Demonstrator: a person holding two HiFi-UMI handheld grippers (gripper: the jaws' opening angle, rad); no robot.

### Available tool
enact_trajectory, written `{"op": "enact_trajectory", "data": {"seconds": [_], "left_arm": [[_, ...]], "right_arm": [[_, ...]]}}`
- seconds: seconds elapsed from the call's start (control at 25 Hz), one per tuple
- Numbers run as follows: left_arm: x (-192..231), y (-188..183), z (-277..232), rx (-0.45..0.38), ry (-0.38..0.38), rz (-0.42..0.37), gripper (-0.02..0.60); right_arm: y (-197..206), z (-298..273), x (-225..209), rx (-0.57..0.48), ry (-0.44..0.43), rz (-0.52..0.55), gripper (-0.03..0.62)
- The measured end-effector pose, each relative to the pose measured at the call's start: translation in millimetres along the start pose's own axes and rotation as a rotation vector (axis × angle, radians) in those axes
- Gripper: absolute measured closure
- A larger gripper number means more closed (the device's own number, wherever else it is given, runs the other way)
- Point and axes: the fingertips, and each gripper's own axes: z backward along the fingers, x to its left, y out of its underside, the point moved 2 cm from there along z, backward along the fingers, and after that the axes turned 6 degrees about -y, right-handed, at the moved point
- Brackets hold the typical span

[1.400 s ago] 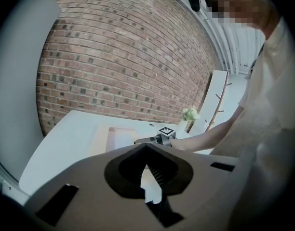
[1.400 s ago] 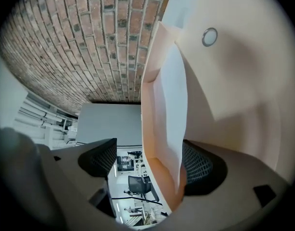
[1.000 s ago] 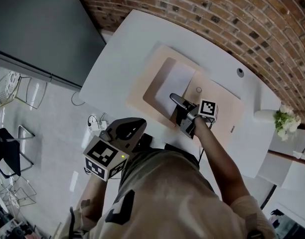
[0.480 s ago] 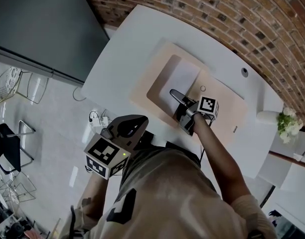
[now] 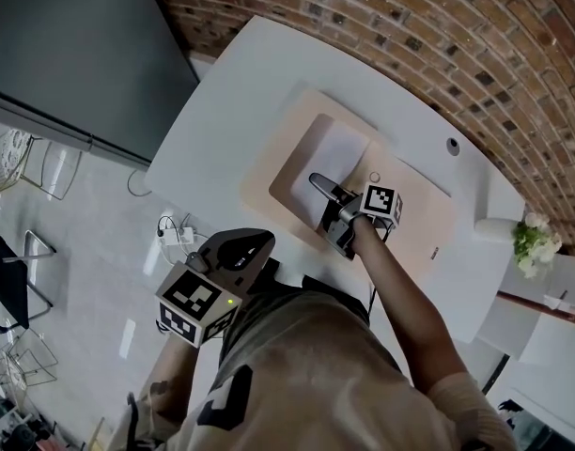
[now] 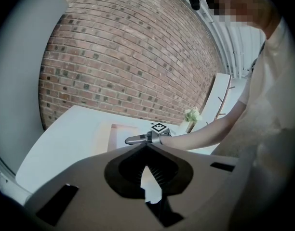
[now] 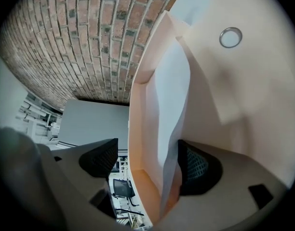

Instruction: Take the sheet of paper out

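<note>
At the folder's [image 5: 265, 171] near edge, right hand-held gripper [image 5: 315, 181] has crept astride the paper sheet [image 5: 340, 152], jaws apart, no pinch yet; left hand-held gripper [image 5: 235, 250] closed, empty, well off the folder.

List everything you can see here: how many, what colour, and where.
table: one, white, by the brick wall
folder: one, beige, open on the table
sheet: one, white, inside the folder
flowers: one bunch, white, at the table's far right end
brick wall: one, red-brown, behind the table
panel: one, dark grey, left of the table
right hand-held gripper: one, dark, jaws apart around the folder edge and sheet
left hand-held gripper: one, dark, jaws together, empty, off the table
</note>
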Motion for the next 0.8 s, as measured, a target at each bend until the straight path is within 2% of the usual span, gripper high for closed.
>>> {"op": "enact_trajectory", "data": {"seconds": [0.16,0.24,0.28,0.36,0.68,0.8], "left_arm": [[-2.3,1.6,0.5,-0.006,0.004,0.006,0.568],[-2.0,2.6,1.5,-0.009,0.002,0.010,0.568],[-1.5,3.2,2.3,-0.010,0.000,0.012,0.568],[-0.6,4.5,4.1,-0.011,-0.004,0.016,0.568],[2.1,8.0,14.0,-0.013,-0.028,0.021,0.568],[5.0,7.8,16.1,-0.018,-0.038,0.022,0.568]], "right_arm": [[-0.9,-0.8,-0.2,0.015,0.025,0.002,0.195],[-1.6,0.6,-3.3,0.023,0.055,0.016,0.223],[-2.0,1.9,-7.0,0.027,0.080,0.029,0.253],[-2.6,5.4,-16.8,0.033,0.139,0.055,0.386],[-2.6,11.0,-35.8,0.038,0.229,0.072,0.561],[-4.5,11.6,-35.8,0.037,0.238,0.078,0.569]]}}
